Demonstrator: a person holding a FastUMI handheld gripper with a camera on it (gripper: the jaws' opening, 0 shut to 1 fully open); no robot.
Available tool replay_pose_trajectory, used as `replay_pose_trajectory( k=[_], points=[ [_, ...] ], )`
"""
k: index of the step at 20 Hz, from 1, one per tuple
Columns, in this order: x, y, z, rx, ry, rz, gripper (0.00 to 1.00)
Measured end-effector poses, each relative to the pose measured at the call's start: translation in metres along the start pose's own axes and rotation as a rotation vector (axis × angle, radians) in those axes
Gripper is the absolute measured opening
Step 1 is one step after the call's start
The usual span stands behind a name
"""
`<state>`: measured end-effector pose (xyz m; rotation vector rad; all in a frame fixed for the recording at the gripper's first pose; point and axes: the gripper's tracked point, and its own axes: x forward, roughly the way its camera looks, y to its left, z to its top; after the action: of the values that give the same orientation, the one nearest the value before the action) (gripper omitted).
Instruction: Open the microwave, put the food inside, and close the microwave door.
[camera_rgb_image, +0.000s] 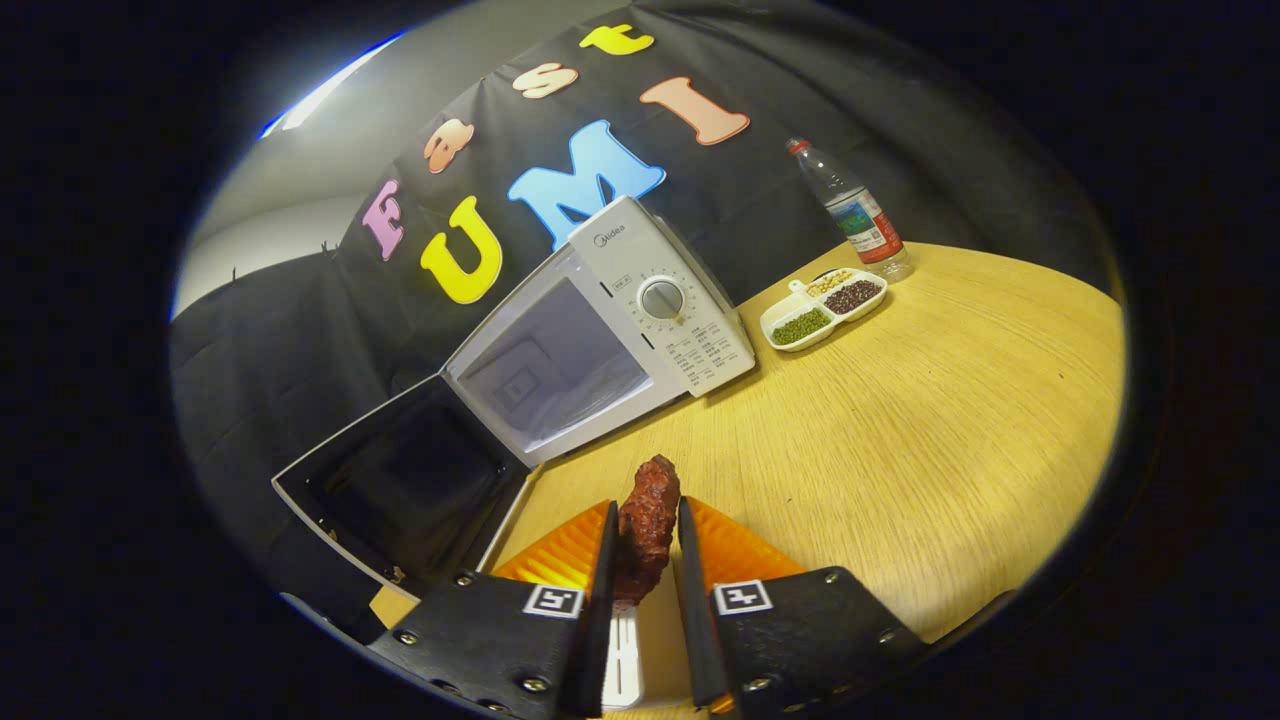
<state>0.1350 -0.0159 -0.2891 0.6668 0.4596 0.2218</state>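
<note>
Tongs (645, 535) clamping meat piece (648, 525), microwave (600, 330) open ahead

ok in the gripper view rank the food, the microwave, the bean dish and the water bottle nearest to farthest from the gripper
1. Food: clamped between the fingers of the gripper.
2. Microwave: ahead and left, door open.
3. Bean dish: farther ahead on the right, past the microwave's front corner.
4. Water bottle: just behind the dish, by the wall.

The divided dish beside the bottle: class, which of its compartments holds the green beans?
In the divided dish, the compartment nearest the microwave holds the green beans; dark beans and pale ones fill those toward the bottle.
</note>
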Motion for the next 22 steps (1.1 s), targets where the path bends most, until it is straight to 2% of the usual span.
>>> replay_pose_trajectory(
  k=[3,5,8,11,16,22],
  points=[
    [0.001,0.003,0.002,0.083,-0.004,0.025,0.15],
    [0.001,0.006,0.006,0.118,-0.001,0.033,0.08],
    [-0.006,0.014,0.008,0.053,-0.020,0.020,0.08],
    [-0.009,0.017,0.018,0.040,-0.029,-0.014,0.08],
    [-0.009,0.042,0.036,0.050,-0.053,0.002,0.08],
    [0.026,0.086,0.057,0.004,-0.101,0.018,0.08]
  ],
)
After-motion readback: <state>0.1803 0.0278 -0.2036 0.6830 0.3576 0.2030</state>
